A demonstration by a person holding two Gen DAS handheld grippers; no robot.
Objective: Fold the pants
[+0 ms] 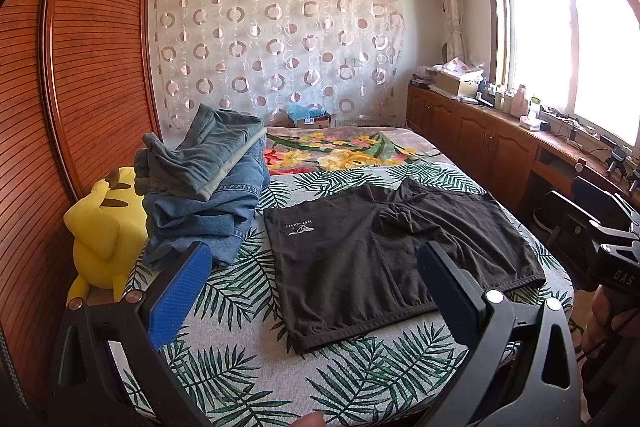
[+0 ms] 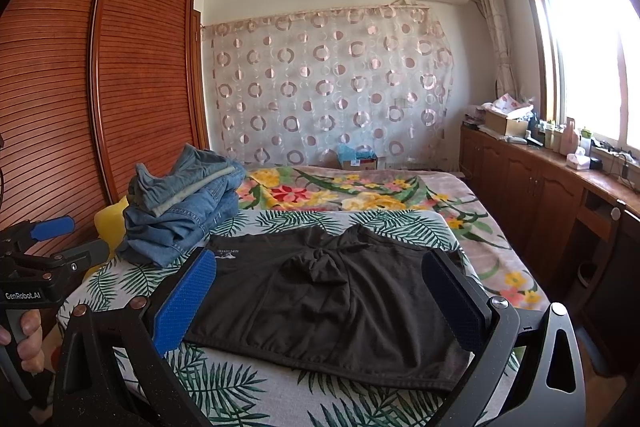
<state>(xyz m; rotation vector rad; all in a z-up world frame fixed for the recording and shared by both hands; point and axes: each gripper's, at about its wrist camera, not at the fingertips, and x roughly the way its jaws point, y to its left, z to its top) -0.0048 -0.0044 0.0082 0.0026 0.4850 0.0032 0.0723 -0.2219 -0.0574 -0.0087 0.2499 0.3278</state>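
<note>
Black shorts (image 1: 384, 251), one pair, soft knit, spread flat on the leaf-print cover (image 1: 240, 367) at the near end of the bed; small white logo at the left corner, a bunched knot of cloth near the middle, a hem running along the edge closest to me.

Position relative to my tools: straight ahead of and below both. Long axis runs across my view, left to right, so the two short ends fall one to each hand.

Left gripper (image 1: 312, 291): jaws spread wide, nothing held, hanging above the left half of the shorts, clear of the cloth.

Right gripper (image 2: 320, 303): jaws likewise wide apart, empty, framing the shorts between its blue pads (image 2: 184, 303); it appears to sit more squarely over the garment and, by my reckoning, is the nearer of the two.

Adjacent: stack of folded denim (image 1: 204, 195) to the left, just beside the shorts' far-left corner, apparently not touching.

Judgement: no fold begun; each hand would take its own near corner.
</note>
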